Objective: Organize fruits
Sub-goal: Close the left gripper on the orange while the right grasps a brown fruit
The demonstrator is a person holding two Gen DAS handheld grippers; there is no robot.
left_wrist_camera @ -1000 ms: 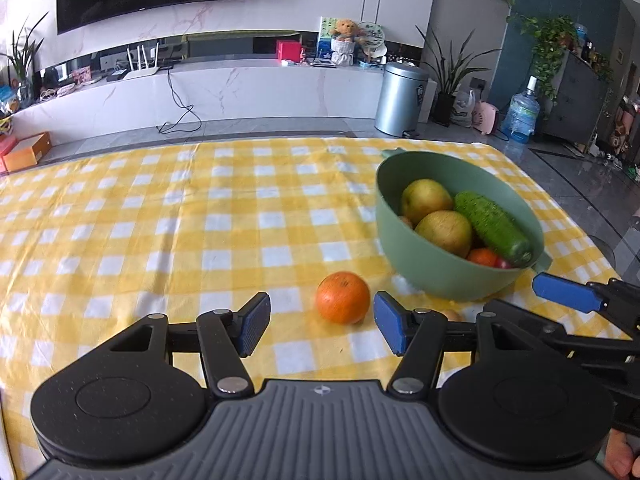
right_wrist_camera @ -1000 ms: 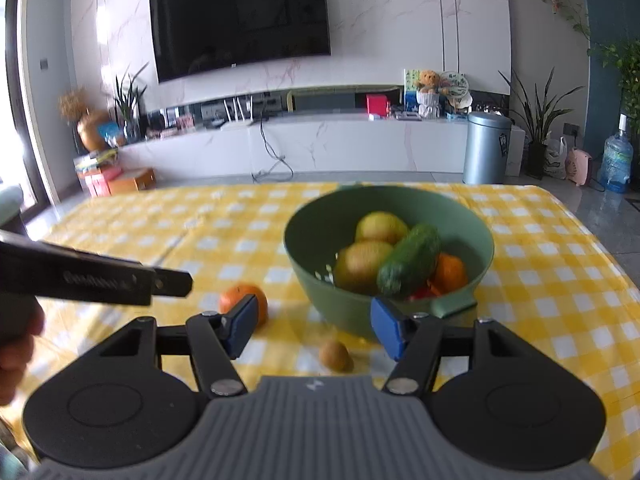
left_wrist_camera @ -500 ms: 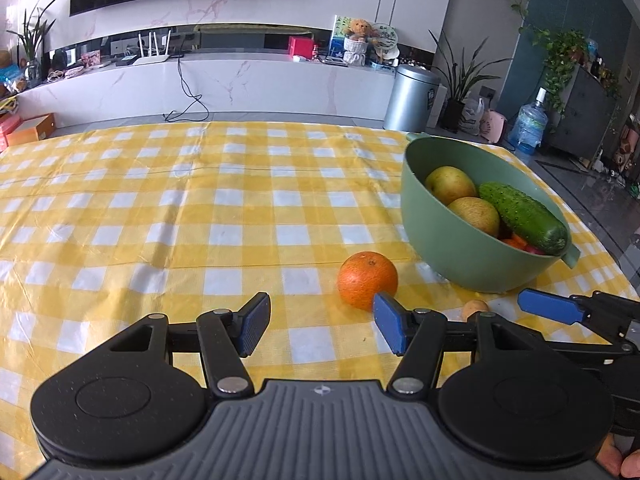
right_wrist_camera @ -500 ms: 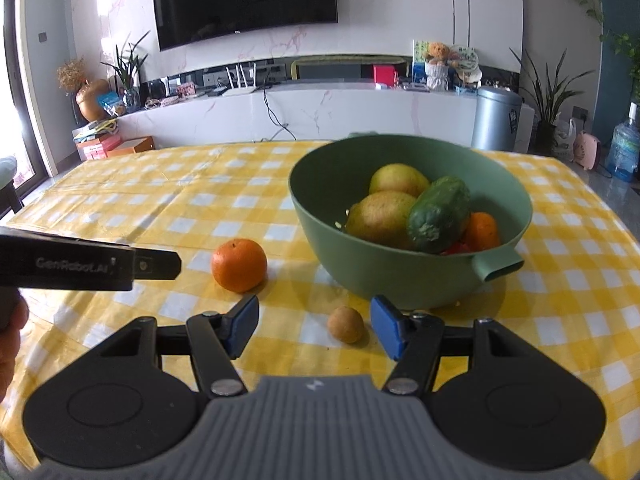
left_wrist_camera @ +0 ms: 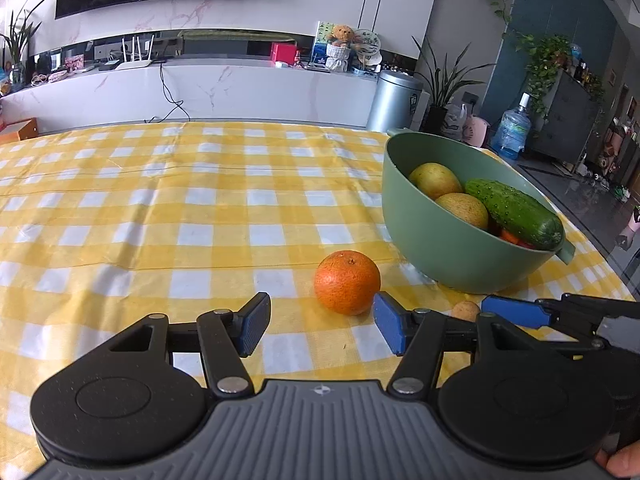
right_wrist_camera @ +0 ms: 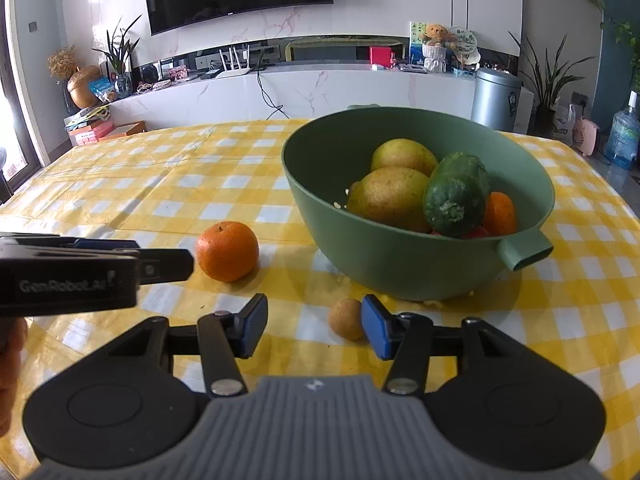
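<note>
A green bowl [left_wrist_camera: 448,256] [right_wrist_camera: 392,264] on the yellow checked cloth holds two yellow pears [right_wrist_camera: 390,196], a cucumber [left_wrist_camera: 514,212] and orange and red fruit. An orange [left_wrist_camera: 347,282] [right_wrist_camera: 227,251] lies on the cloth left of the bowl. A small brown fruit [right_wrist_camera: 346,318] [left_wrist_camera: 465,310] lies in front of the bowl. My left gripper [left_wrist_camera: 320,330] is open and empty, with the orange just ahead of its right finger. My right gripper [right_wrist_camera: 314,326] is open and empty, with the small brown fruit touching or just off its right finger.
The left gripper's side shows at the left of the right wrist view [right_wrist_camera: 80,276]; the right gripper's blue finger shows at the right of the left wrist view [left_wrist_camera: 516,314]. The table's right edge [left_wrist_camera: 600,248] runs close behind the bowl.
Both grippers have moved closer to the table and fruit. The orange now sits nearer the left gripper's right finger. The small brown fruit is now close against the right gripper's right finger.
</note>
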